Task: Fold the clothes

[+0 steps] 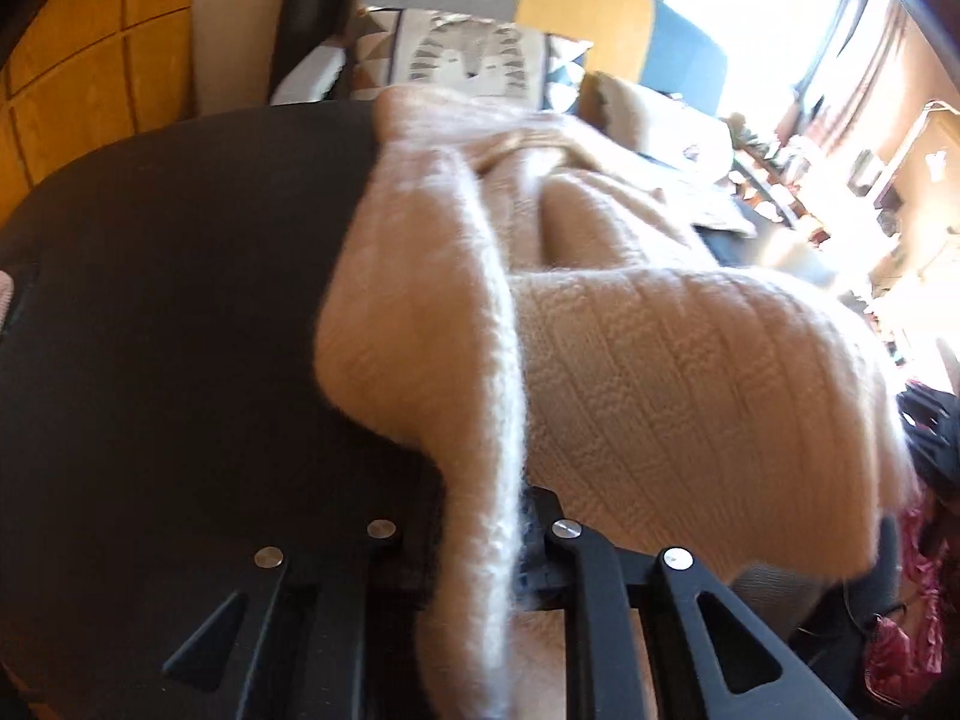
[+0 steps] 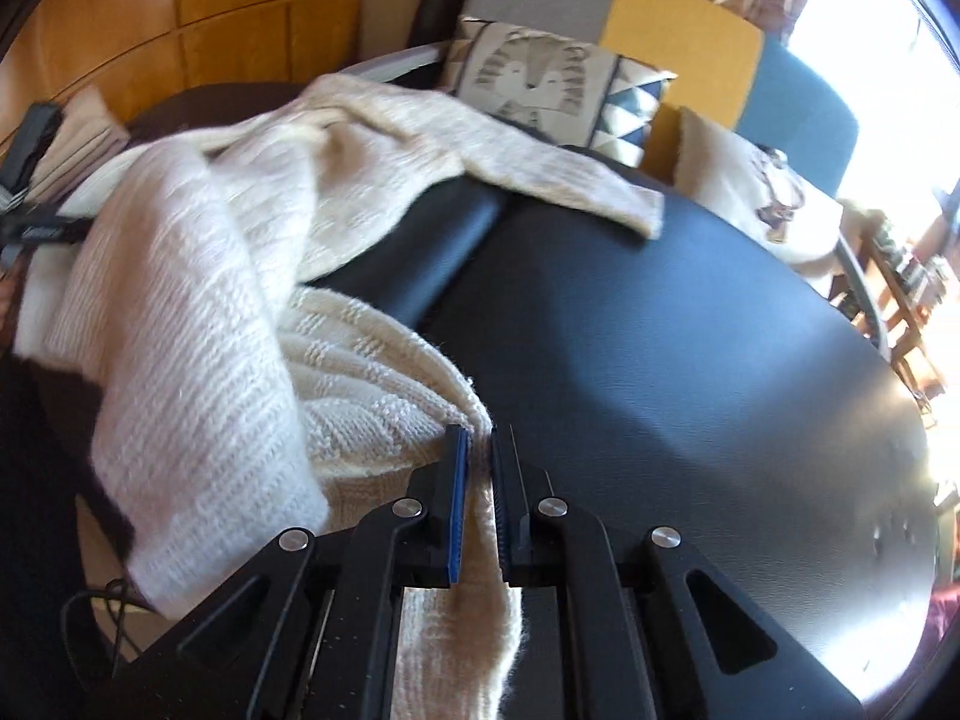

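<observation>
Cream fuzzy knitted sweater (image 2: 198,300) lay rumpled across dark round padded table (image 2: 690,330), one sleeve flung toward lion-print cushion (image 2: 534,78). My right gripper (image 2: 477,492) was clamped on near hem edge, blue-lined pads (image 2: 457,504) pinching knit. My left gripper (image 1: 480,540) was closed on another fuzzy edge. Two-corner hold, I judged, for lifting and spreading before folding.

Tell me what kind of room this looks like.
Probably a home living room: a lion-print cushion against a colour-block sofa back, wood wall panels, and a cream knit sweater on a dark upholstered seat.
</observation>
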The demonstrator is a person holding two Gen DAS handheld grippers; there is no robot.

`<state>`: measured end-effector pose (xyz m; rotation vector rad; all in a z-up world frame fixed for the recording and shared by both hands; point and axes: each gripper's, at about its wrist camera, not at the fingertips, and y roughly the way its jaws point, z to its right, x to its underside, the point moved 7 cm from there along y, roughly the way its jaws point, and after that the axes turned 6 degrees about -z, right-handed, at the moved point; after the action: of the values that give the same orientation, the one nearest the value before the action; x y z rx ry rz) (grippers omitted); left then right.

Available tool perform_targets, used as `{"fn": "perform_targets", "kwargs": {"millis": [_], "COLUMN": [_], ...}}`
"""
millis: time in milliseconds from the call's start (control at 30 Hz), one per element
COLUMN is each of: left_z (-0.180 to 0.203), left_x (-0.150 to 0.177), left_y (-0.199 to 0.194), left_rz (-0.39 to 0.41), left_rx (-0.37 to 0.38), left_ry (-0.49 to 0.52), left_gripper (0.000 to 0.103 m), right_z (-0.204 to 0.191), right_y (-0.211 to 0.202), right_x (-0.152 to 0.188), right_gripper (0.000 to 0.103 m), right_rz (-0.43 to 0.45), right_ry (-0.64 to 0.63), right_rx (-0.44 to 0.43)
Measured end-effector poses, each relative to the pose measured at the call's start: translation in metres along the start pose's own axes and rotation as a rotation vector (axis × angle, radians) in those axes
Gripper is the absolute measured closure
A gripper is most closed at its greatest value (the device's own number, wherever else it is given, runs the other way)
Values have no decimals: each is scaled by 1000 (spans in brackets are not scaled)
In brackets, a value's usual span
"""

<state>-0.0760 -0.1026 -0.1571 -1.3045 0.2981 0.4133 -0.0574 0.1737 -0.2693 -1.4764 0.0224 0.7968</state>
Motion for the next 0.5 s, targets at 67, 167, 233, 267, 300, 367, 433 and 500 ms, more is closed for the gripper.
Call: {"fn": "perform_targets", "kwargs": {"millis": [67, 167, 233, 267, 300, 367, 433, 500], "left_z": [8, 15, 15, 14, 13, 5, 3, -2], "left_x": [10, 24, 26, 27, 29, 35, 39, 42], "left_y": [0, 1, 2, 3, 5, 4, 2, 3], "left_rz": [-9, -13, 0, 4, 7, 10, 13, 21], "left_rx": [11, 22, 30, 33, 36, 42, 54, 87], "left_ry": [-3, -34, -82, -104, -126, -138, -140, -166], "left_gripper": [87, 86, 86, 85, 85, 84, 82, 81], "right_z": [19, 56, 79, 91, 103, 109, 103, 90], "right_y": [-5, -4, -8, -9, -9, -6, -6, -4], "right_x": [0, -4, -3, -3, -2, -1, 0, 6], "right_gripper": [95, 103, 103, 103, 103, 103, 102, 80], "right_rz": [6, 13, 16, 15, 12, -7, -7, -33], "right_ry": [34, 81, 109, 131, 159, 184, 184, 172], "right_rx": [30, 113, 176, 188, 182, 72, -48, -129]}}
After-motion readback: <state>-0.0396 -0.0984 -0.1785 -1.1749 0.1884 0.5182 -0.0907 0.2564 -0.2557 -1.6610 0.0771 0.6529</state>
